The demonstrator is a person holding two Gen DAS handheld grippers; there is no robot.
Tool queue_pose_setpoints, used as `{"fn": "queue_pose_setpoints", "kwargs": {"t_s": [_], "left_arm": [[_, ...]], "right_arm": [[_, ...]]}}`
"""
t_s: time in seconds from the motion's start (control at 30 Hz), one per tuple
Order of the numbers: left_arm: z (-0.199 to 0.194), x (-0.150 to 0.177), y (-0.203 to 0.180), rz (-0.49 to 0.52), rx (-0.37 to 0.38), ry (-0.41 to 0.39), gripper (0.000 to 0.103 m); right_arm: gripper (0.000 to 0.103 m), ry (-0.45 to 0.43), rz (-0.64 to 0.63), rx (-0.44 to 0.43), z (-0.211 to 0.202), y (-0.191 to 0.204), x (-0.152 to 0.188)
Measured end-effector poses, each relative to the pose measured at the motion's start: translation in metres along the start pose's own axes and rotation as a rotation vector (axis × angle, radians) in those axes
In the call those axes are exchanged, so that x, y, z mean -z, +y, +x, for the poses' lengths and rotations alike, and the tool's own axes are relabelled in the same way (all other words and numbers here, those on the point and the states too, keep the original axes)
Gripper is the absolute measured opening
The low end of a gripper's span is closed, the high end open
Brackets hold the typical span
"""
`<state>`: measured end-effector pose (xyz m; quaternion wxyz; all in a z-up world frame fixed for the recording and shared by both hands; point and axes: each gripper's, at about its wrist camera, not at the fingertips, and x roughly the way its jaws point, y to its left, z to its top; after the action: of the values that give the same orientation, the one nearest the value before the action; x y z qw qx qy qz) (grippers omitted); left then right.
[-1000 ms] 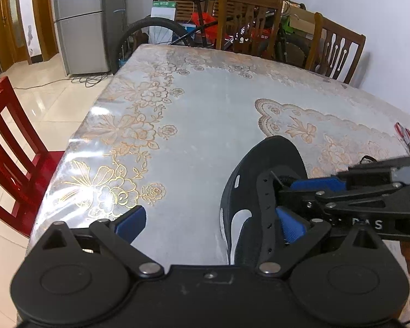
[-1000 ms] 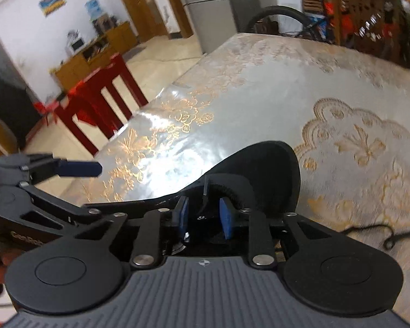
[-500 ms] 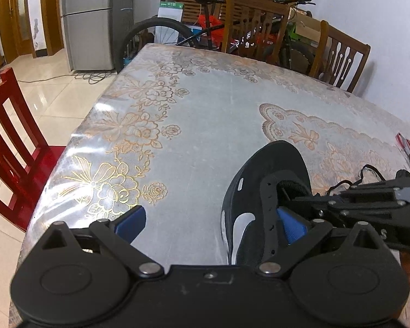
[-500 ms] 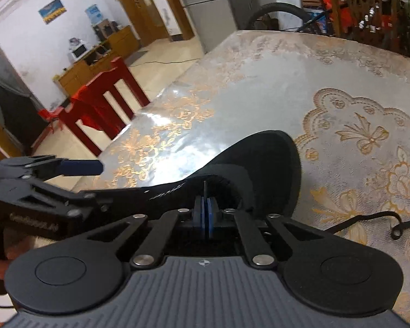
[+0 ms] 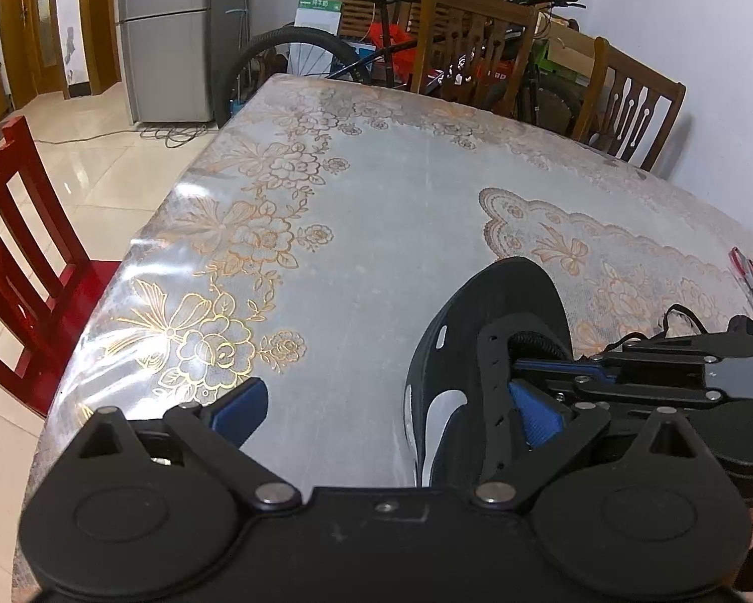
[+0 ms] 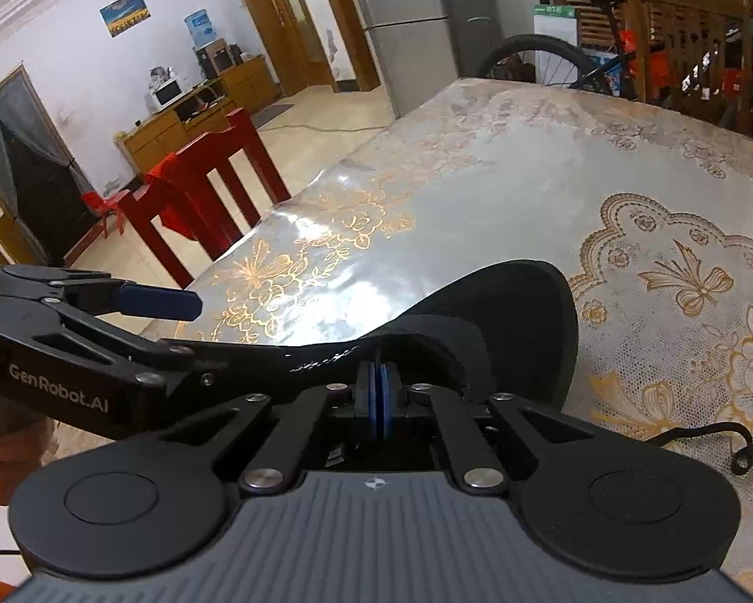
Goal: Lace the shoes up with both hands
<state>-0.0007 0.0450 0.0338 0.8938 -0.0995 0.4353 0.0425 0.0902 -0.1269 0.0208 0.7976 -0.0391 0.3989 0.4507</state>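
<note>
Left wrist view, from left to right: the left gripper (image 5: 386, 404) stands wide, one blue pad over bare floral tablecloth (image 5: 356, 231), the other tucked inside the black shoe (image 5: 481, 352) by its eyelet strip, apparently to steady it. Beside it the right gripper (image 5: 519, 365) is pinched tight over the tongue, seemingly on a lace end, though that cannot be confirmed. The shoe lies near the table's front edge, long axis running away from the cameras, toe pointing to the far side. A loose black lace (image 5: 677, 319) trails right.

Right gripper (image 6: 379, 392) fingers pinched on black lace (image 6: 378, 355) above shoe (image 6: 502, 311)
</note>
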Motion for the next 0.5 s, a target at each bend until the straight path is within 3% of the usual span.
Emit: {"fn": "queue_pose_setpoints", "kwargs": {"t_s": [0.33, 0.5], "left_arm": [[0.001, -0.001, -0.002, 0.006, -0.006, 0.008, 0.101], [0.001, -0.001, -0.003, 0.01, -0.01, 0.009, 0.101]], "right_arm": [[0.003, -0.123, 0.008, 0.054, -0.008, 0.007, 0.02], [0.003, -0.135, -0.002, 0.051, -0.004, 0.007, 0.018]]}}
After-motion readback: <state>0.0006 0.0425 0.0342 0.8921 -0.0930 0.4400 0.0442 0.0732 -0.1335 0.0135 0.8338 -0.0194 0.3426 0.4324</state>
